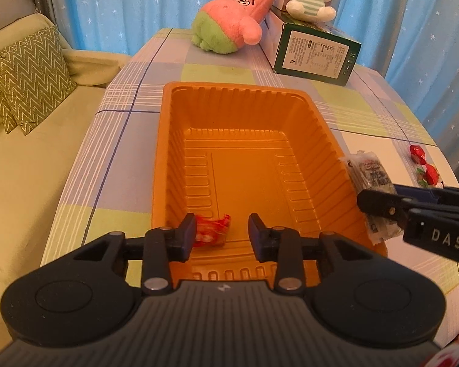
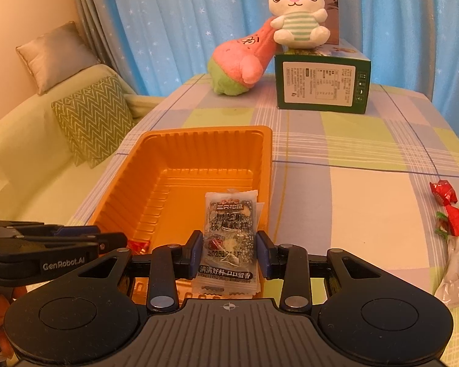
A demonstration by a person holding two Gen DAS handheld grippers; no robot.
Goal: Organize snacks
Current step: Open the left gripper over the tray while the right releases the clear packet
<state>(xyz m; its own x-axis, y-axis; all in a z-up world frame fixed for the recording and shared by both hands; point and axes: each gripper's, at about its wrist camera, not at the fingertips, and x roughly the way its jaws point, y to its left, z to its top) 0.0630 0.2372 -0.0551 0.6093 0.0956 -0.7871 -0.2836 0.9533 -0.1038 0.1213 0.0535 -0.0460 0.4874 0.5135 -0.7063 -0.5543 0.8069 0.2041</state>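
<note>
Tablecloth (image 1: pixel 223 70) under orange tray (image 1: pixel 321 140), red candy (image 1: pixel 212 231)

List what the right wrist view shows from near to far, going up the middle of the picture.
right tool shut on the clear snack packet → orange tray → pink and green plush → blue star curtain.
</note>
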